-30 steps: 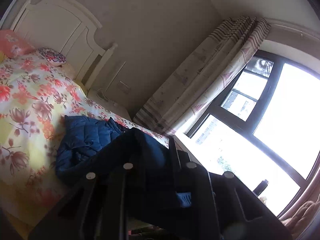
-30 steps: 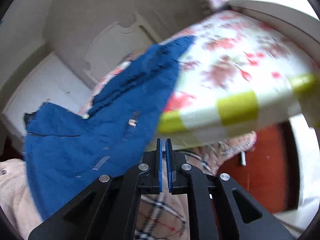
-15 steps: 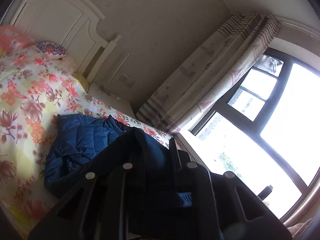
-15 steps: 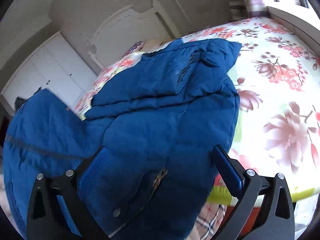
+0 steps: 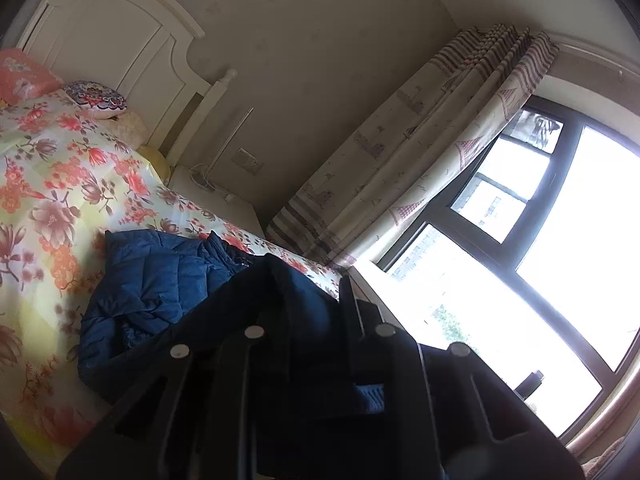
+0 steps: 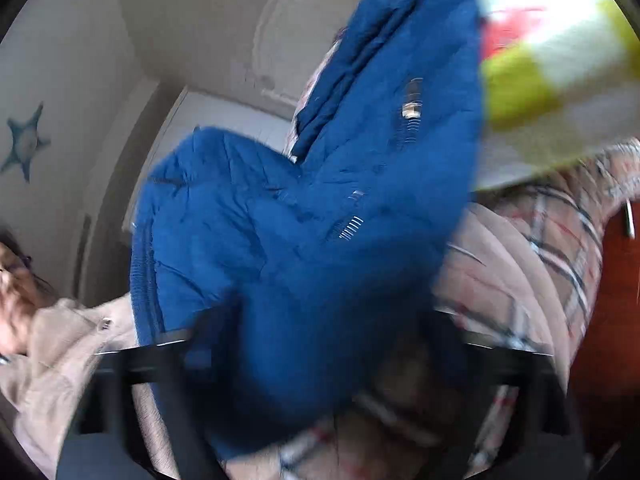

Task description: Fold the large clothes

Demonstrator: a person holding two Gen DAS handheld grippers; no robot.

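A large blue padded jacket (image 5: 160,292) lies partly on the floral bedspread (image 5: 52,184) and drapes over my left gripper (image 5: 320,360), which is shut on a fold of it. In the right wrist view the same jacket (image 6: 320,220) hangs off the bed's edge, motion-blurred, with zip teeth showing. My right gripper (image 6: 320,340) is open, its fingers spread wide, and the jacket's lower part hangs between them without being pinched.
A white headboard (image 5: 120,48) and pillows (image 5: 96,96) stand at the bed's far end. A bedside table (image 5: 216,200), striped curtain (image 5: 420,160) and bright window (image 5: 540,260) are to the right. The person's beige clothing (image 6: 60,340) and plaid trousers (image 6: 540,280) show beside the bed.
My right gripper went from shut to open a second ago, then swung down and left below the bed's edge. My left gripper kept its hold and shifted slightly.
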